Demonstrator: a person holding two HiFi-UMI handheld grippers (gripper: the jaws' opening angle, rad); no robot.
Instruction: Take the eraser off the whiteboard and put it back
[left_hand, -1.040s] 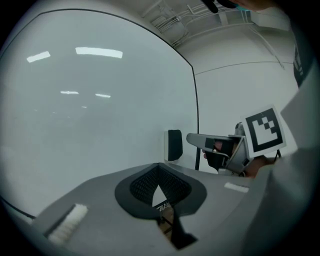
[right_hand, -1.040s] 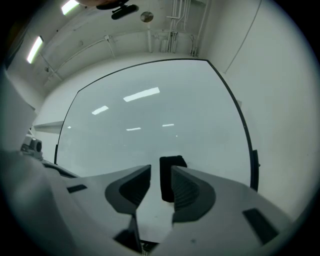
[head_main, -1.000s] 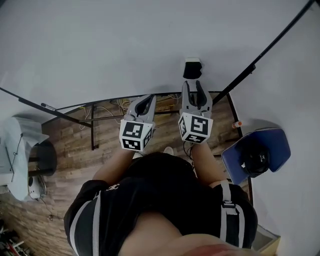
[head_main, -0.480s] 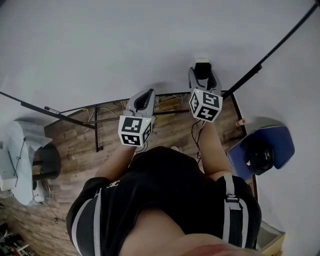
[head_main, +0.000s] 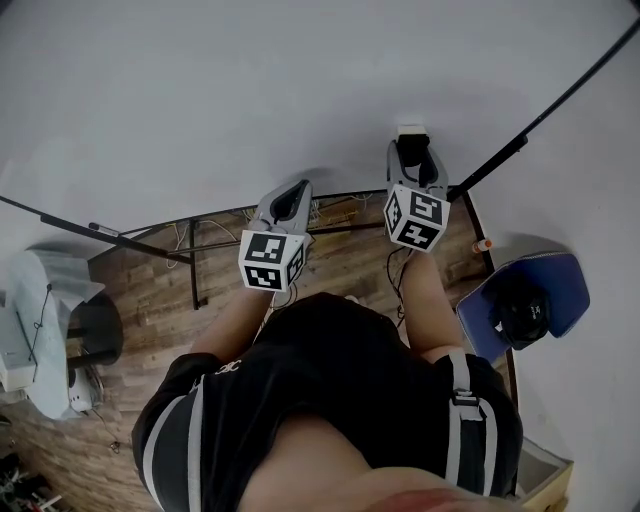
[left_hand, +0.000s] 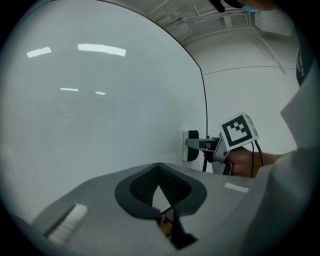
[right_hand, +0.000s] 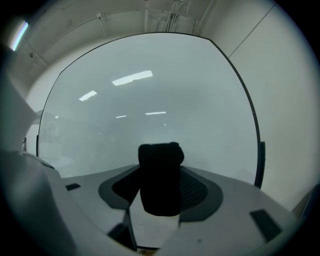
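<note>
The eraser (head_main: 410, 131), white with a black pad, sticks to the whiteboard (head_main: 250, 90) near its right edge. My right gripper (head_main: 412, 142) points straight at the board. Its jaws are closing, and the eraser (right_hand: 160, 175) fills the gap between them with both pads against its sides. From the left gripper view, the right gripper (left_hand: 200, 145) holds the eraser (left_hand: 192, 146) against the board (left_hand: 100, 100). My left gripper (head_main: 297, 188) hangs to the left, a little back from the board. Its tips (left_hand: 159, 166) meet, with nothing between them.
The whiteboard's black frame bar (head_main: 540, 100) runs diagonally at the right. Cables (head_main: 340, 210) lie on the wooden floor under the board. A blue chair (head_main: 560, 290) with a dark object on it stands at the right. A pale grey unit (head_main: 40, 300) stands at the left.
My right gripper has moved up from below the eraser, and its jaws now sit on either side of it. The left gripper has shifted slightly along the board.
</note>
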